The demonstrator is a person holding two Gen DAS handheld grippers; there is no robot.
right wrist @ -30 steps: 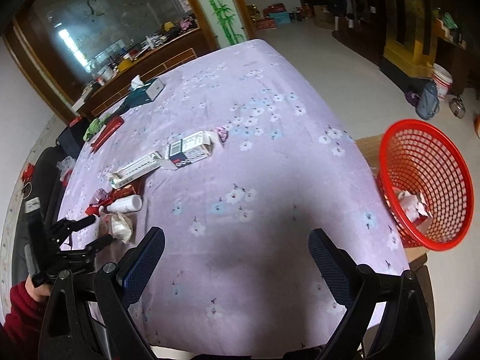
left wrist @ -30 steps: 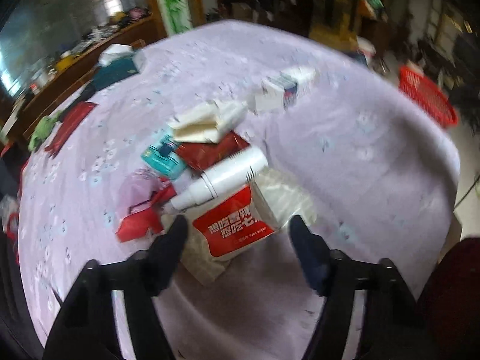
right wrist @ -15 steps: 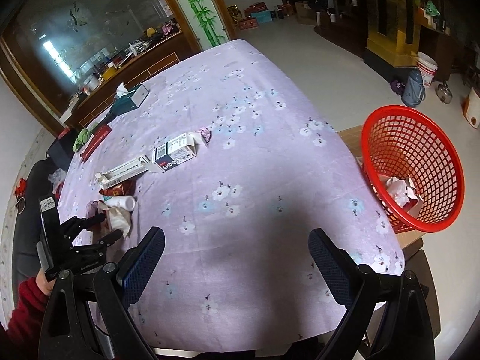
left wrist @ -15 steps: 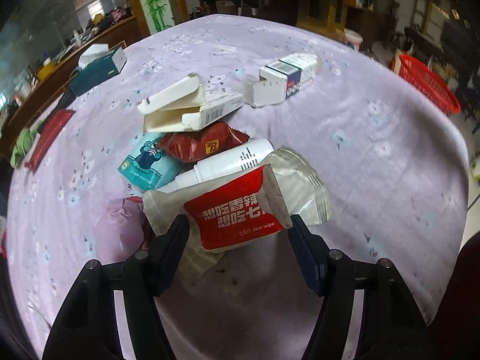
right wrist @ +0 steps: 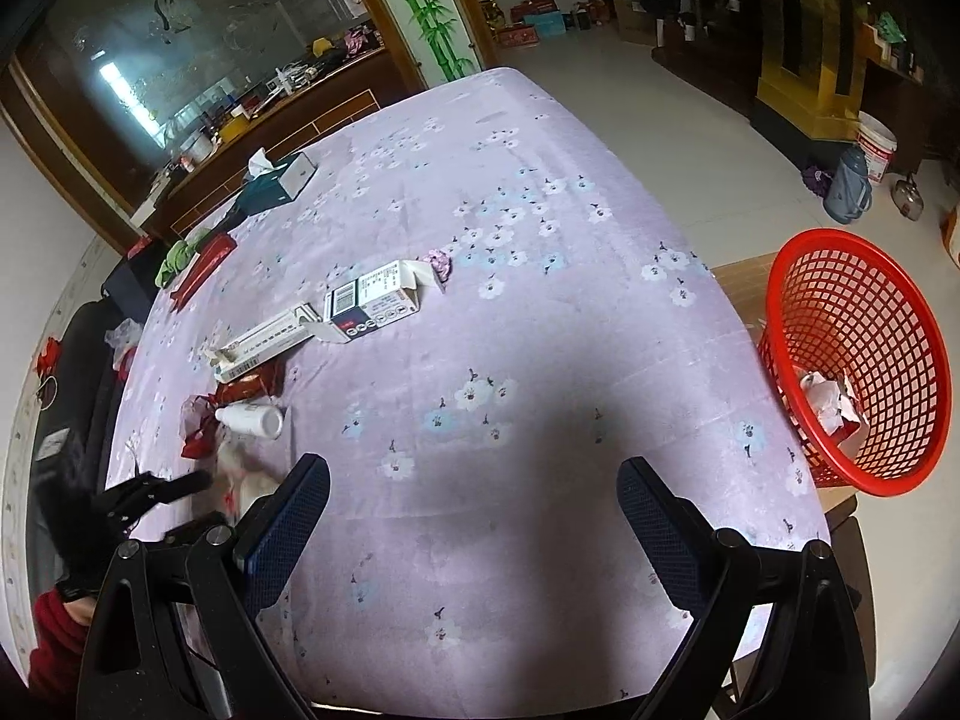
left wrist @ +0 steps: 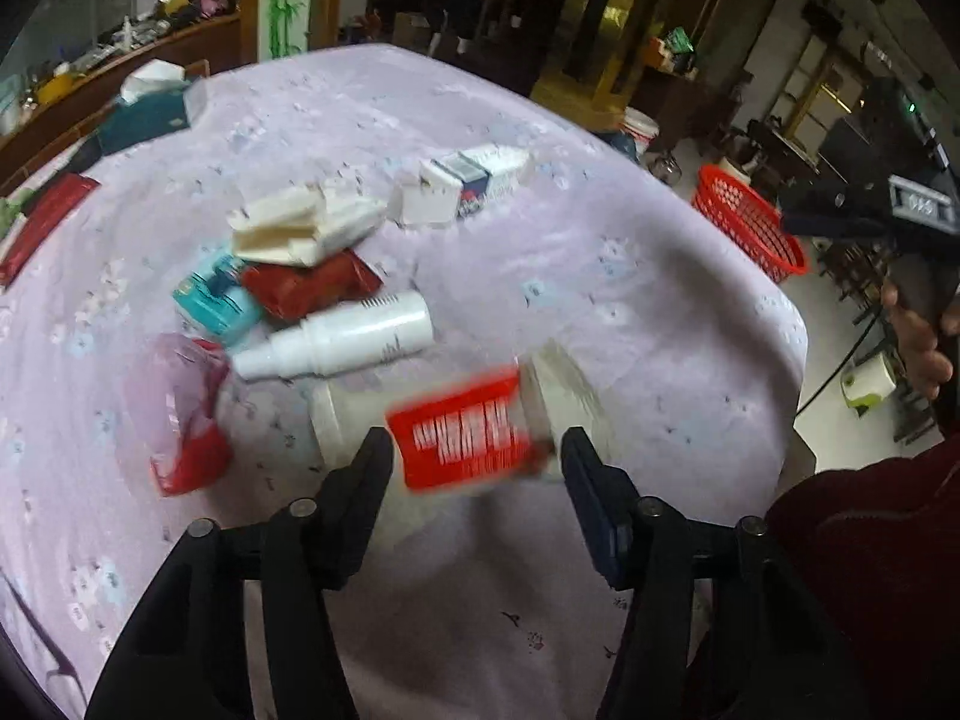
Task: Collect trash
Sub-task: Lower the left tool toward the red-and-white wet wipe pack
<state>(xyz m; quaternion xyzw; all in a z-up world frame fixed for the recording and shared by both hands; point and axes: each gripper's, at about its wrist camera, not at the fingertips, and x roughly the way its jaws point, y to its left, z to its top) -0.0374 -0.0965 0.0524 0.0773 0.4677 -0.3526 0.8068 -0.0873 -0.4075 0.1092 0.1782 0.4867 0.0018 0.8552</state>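
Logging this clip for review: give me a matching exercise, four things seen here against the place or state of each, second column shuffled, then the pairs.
Things:
1. wet-wipe packet
2. white spray bottle
3. red mesh basket
4. right tongs

Places or states:
A. open over bare tablecloth, holding nothing
B. beside the table's edge, crumpled wrappers inside
C. between the fingers of the left tongs
D. lying on its side beside a teal packet

Pairs: 1-C, 2-D, 3-B, 4-A
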